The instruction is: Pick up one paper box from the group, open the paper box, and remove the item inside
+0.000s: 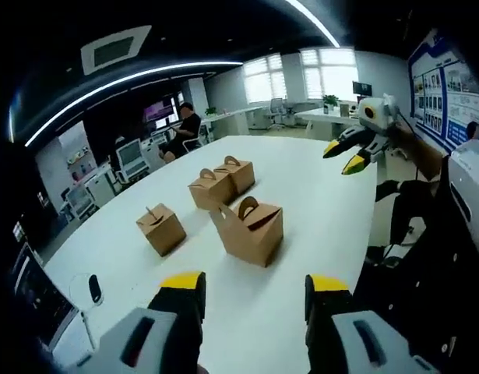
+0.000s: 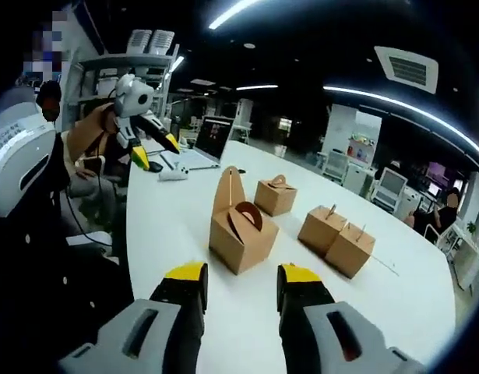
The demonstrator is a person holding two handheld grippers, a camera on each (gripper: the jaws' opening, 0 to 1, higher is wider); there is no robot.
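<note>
Several brown paper boxes with handles stand on a white table (image 1: 317, 195). The nearest box (image 1: 249, 226) has its flap partly raised; it stands just beyond my left gripper (image 1: 255, 292), which is open and holds nothing. Another box (image 1: 160, 227) sits to its left, and a pair of boxes (image 1: 221, 182) stands farther back. In the right gripper view the nearest box (image 2: 237, 230) is ahead of my right gripper (image 2: 241, 287), open and holding nothing, with a small box (image 2: 275, 195) and a pair (image 2: 337, 238) behind. Each gripper shows in the other's view, raised off the table: the right gripper (image 1: 347, 156) and the left gripper (image 2: 155, 152).
A person's body and sleeve (image 2: 36, 218) stand at the table's edge. A laptop (image 2: 208, 140) and a small white item (image 2: 173, 174) lie at one end of the table. A black mouse (image 1: 95, 288) and a screen lie near the corner. A seated person (image 1: 184, 125) and desks are far behind.
</note>
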